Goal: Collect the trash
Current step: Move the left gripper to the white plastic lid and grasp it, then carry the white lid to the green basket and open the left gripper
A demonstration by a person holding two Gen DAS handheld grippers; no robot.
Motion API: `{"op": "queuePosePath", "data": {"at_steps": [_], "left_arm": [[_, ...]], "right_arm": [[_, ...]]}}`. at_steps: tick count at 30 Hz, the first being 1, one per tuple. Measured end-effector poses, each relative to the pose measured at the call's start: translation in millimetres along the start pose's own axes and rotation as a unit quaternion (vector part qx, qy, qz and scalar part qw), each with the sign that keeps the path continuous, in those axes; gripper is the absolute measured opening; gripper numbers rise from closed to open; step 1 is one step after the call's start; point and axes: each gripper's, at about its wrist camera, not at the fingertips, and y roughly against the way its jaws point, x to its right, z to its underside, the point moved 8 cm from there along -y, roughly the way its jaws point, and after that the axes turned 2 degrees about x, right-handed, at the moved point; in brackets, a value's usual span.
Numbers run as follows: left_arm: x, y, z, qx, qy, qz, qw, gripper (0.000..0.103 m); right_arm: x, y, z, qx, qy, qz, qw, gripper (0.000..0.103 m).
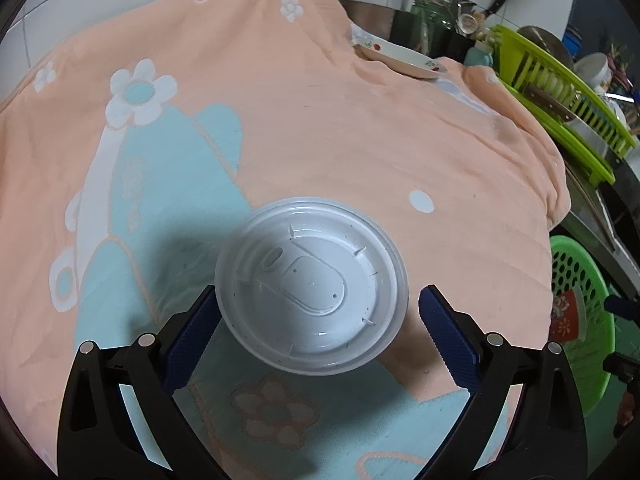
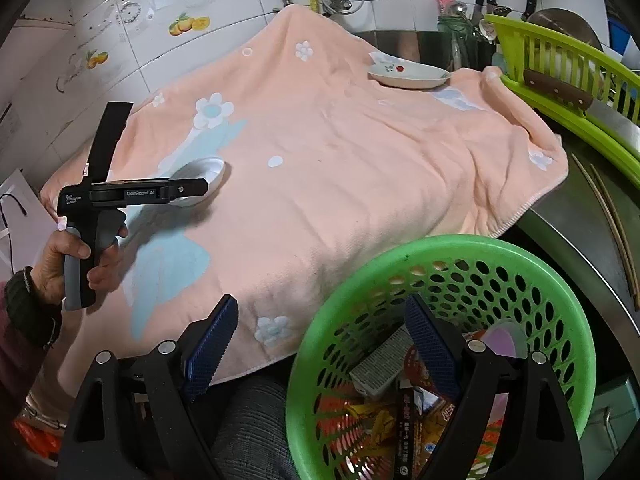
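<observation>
A white round plastic lid [image 1: 312, 292] lies on the peach flowered towel [image 1: 320, 120]. My left gripper [image 1: 320, 292] straddles it, open: the left pad [image 1: 192, 336] is at the lid's rim, while the right pad [image 1: 444, 336] stands clear of it. The right wrist view shows that gripper [image 2: 192, 190] from the side, over the lid [image 2: 206, 172] and held by a hand [image 2: 60, 256]. My right gripper [image 2: 322, 304] is open and empty, above the towel's near edge and the green perforated basket [image 2: 440, 248]. The basket holds wrappers [image 2: 360, 420] and a small grey box [image 2: 380, 364].
A flowered plate [image 2: 408, 74] sits at the towel's far right. A lime-green dish rack [image 2: 560, 60] with a knife [image 2: 560, 92] stands on the right, chopsticks [image 2: 612, 216] lie on the steel counter, and tiled wall runs behind. The basket [image 1: 580, 280] sits off the towel's right edge.
</observation>
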Motion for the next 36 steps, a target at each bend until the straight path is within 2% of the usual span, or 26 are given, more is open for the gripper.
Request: {"op": "queuePosePath", "data": {"at_steps": [11, 14, 20, 27, 36], "left_arm": [[5, -3, -1, 0.008, -0.002, -0.009, 0.9999, 0.090], [9, 4, -4, 0.017, 0.006, 0.003, 0.9998, 0.090], [40, 20, -3, 0.031, -0.006, 0.041, 0.9986, 0.090], [80, 28, 5, 0.027, -0.009, 0.085, 0.9960, 0.090], [134, 29, 15, 0.018, -0.037, 0.126, 0.9912, 0.090]], "right_arm": [[20, 6, 6, 0.003, -0.009, 0.024, 1.000, 0.082], [33, 13, 6, 0.010, -0.019, 0.036, 0.999, 0.082], [73, 31, 10, 0.021, -0.042, 0.076, 0.996, 0.082], [114, 48, 22, 0.035, -0.064, 0.112, 0.991, 0.082], [147, 53, 47, 0.024, -0.092, 0.118, 0.988, 0.082]]}}
